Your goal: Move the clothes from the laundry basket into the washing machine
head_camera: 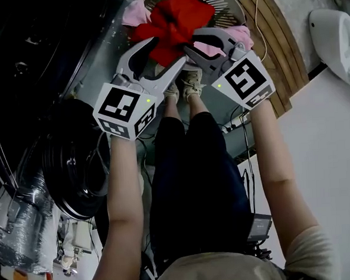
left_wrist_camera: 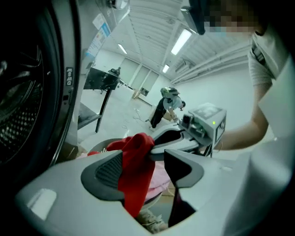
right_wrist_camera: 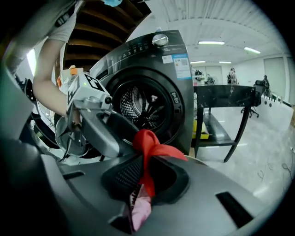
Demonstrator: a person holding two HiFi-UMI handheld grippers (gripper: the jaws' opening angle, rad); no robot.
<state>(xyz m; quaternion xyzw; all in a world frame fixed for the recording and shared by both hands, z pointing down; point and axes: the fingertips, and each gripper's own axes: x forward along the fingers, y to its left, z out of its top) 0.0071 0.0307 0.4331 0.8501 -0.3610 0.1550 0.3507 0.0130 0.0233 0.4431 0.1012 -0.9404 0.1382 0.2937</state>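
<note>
A red cloth hangs over the round laundry basket, which holds pink clothes. My right gripper is shut on a thin fold of the red cloth, and a pink bit dangles under its jaws. My left gripper stands open right beside it. The red cloth drapes between its pads and lies against the left one, while the other pad is apart from it. The washing machine stands to the left with its drum open.
The machine's round door hangs open at the left. The person's legs and shoes stand below the basket. A wooden pallet lies at the right, and a black table stands beyond the machine.
</note>
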